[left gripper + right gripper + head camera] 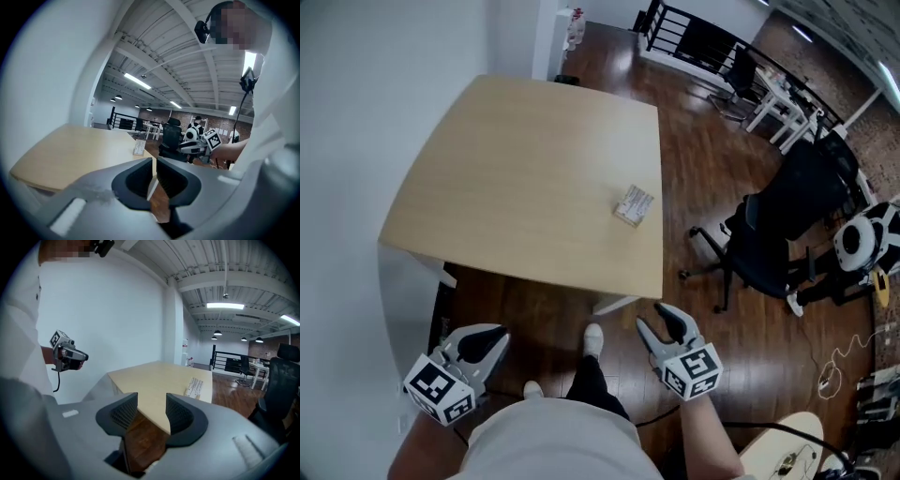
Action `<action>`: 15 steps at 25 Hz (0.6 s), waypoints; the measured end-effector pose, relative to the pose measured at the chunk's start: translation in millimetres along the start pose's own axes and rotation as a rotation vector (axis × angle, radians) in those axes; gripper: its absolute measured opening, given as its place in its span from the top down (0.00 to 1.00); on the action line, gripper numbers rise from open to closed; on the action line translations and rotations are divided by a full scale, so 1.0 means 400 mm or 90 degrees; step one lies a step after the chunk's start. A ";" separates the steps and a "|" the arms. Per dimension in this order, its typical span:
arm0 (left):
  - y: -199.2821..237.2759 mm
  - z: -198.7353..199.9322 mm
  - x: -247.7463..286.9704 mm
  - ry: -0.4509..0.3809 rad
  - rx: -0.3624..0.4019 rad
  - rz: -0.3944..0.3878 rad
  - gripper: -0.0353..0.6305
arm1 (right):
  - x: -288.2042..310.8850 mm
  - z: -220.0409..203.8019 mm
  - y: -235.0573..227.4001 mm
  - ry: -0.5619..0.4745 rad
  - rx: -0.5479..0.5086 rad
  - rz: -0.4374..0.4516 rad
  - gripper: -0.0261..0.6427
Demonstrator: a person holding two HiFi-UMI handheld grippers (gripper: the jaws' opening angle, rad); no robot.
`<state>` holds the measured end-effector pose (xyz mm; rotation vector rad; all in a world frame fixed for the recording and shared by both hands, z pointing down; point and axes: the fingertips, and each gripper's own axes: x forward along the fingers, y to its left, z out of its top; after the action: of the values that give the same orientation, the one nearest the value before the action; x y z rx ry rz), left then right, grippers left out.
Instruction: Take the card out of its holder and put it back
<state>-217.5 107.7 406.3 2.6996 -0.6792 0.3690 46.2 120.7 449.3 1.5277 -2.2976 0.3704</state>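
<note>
Head view, with both gripper views. The card holder (634,205) is lying flat on the pale wooden bench (506,159), out toward the 3 o'clock edge of the top and nearer the person's side than the far side. It is showing as a small pale packet with print on its upper face. At this size the card is not separating visibly from the holder. Nothing is touching it.

Both grippers are hanging off the bench, at the 6 o'clock side, over the dark wood floor (703,122) and well apart from the holder. The left gripper (492,333) is sitting at about 7 o'clock of the bench. Its jaws are pressing almost together, leaving only a thin slit, and nothing is lying between them. The right gripper (654,317) is sitting at about 5 o'clock, just beyond the bench corner. Its jaws are standing spread, framing bare floor and the bench edge and pinching nothing.

A black office chair (778,225) is standing on the floor at 3 o'clock of the bench.
</note>
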 end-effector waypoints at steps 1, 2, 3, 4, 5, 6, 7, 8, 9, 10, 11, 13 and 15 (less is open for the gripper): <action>-0.017 -0.016 -0.014 0.003 0.000 -0.015 0.90 | -0.040 -0.018 0.035 0.005 0.009 -0.010 0.69; -0.035 -0.033 -0.028 0.007 0.001 -0.032 0.90 | -0.079 -0.034 0.068 0.010 0.017 -0.020 0.69; -0.053 -0.050 -0.041 0.011 0.002 -0.047 0.90 | -0.117 -0.048 0.098 0.013 0.025 -0.030 0.69; -0.067 -0.067 -0.052 0.016 0.005 -0.060 0.90 | -0.152 -0.059 0.125 0.015 0.031 -0.039 0.69; -0.077 -0.081 -0.059 0.021 0.007 -0.069 0.90 | -0.183 -0.070 0.147 0.017 0.036 -0.047 0.69; -0.084 -0.094 -0.065 0.024 0.009 -0.074 0.90 | -0.209 -0.079 0.167 0.020 0.040 -0.053 0.69; -0.092 -0.103 -0.069 0.026 0.012 -0.077 0.90 | -0.233 -0.088 0.184 0.023 0.042 -0.058 0.69; -0.102 -0.109 -0.073 0.026 0.014 -0.081 0.90 | -0.256 -0.094 0.200 0.024 0.045 -0.061 0.69; -0.114 -0.113 -0.078 0.024 0.016 -0.085 0.90 | -0.278 -0.099 0.216 0.024 0.046 -0.063 0.69; -0.126 -0.116 -0.082 0.021 0.017 -0.090 0.90 | -0.298 -0.101 0.231 0.024 0.048 -0.065 0.69; -0.138 -0.120 -0.084 0.018 0.017 -0.094 0.90 | -0.316 -0.102 0.244 0.022 0.049 -0.066 0.69; -0.159 -0.127 -0.083 0.014 0.017 -0.100 0.90 | -0.344 -0.103 0.265 0.016 0.049 -0.069 0.69; -0.185 -0.136 -0.079 0.012 0.018 -0.106 0.90 | -0.371 -0.105 0.284 0.009 0.047 -0.071 0.69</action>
<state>-216.9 202.5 426.8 2.7511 -0.4431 0.3644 0.1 304.5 421.0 1.6742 -2.1985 0.4392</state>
